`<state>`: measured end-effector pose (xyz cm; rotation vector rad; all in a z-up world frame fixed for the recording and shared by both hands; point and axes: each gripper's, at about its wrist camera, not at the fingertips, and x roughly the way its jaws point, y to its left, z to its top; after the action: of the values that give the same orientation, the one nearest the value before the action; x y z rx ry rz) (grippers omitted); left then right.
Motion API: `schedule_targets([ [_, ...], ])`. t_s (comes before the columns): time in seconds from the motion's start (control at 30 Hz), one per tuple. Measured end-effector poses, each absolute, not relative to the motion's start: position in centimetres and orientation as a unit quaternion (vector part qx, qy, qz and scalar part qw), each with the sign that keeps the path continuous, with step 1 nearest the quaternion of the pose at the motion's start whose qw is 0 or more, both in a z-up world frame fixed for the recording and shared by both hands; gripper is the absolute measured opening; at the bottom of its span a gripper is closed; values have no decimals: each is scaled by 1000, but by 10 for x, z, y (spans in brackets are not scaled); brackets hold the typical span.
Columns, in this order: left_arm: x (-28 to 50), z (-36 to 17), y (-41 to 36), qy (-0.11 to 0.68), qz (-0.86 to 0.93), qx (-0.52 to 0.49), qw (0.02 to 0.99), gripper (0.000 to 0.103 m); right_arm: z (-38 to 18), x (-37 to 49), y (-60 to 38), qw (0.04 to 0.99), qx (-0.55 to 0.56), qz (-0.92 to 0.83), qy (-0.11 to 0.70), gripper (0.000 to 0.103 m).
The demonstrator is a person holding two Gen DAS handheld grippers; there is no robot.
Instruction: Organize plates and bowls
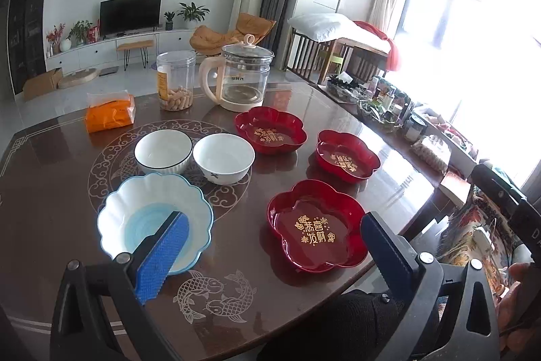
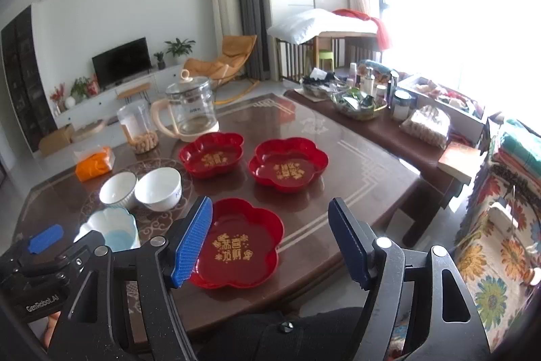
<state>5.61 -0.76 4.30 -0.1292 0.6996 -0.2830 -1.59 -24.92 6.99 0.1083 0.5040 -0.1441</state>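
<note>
Three red flower-shaped plates with gold characters lie on the dark table: a near one (image 1: 318, 225) (image 2: 243, 242), one to its right (image 1: 348, 154) (image 2: 287, 163) and a far one (image 1: 270, 131) (image 2: 211, 154). Two white bowls (image 1: 163, 149) (image 1: 223, 161) stand side by side at the left. In front of them is a blue and white scalloped bowl (image 1: 135, 202) (image 2: 111, 225). My left gripper (image 1: 274, 220) hangs open above the scalloped bowl and the near plate, holding nothing. Over the near plate my right gripper (image 2: 268, 203) is open and empty too.
A glass kettle (image 1: 243, 73), a plastic jar of snacks (image 1: 175, 80) and an orange packet (image 1: 110, 112) stand at the table's far side. A low side table (image 2: 389, 127) crowded with bottles and baskets runs along the right. A dark-clothed knee (image 2: 287, 334) is at the near edge.
</note>
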Motion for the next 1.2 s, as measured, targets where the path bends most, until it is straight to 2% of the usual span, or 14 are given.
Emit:
schedule_targets([
  [0.17, 40, 62, -7, 313, -166, -61, 933, 101, 88, -48, -252, 988, 50, -46, 141, 75],
  [0.23, 34, 71, -7, 309, -190, -75, 929, 101, 91, -52, -253, 991, 49, -25, 122, 75],
  [0.47, 14, 90, -16, 293, -227, -67, 927, 101, 90, -42, -265, 976, 106, 40, 186, 75],
  [0.63, 19, 85, -19, 351, -235, -43, 905, 101, 101, -33, -277, 965, 123, 38, 230, 75],
  [0.8, 38, 82, -8, 374, -204, -18, 904, 101, 121, -12, -285, 952, 125, 60, 273, 75],
  [1.0, 87, 81, 9, 414, -190, -37, 889, 101, 140, 21, -279, 937, 136, 100, 307, 75],
  [1.2, 121, 79, 21, 434, -169, -40, 884, 101, 133, 61, -259, 903, 162, 145, 371, 75],
])
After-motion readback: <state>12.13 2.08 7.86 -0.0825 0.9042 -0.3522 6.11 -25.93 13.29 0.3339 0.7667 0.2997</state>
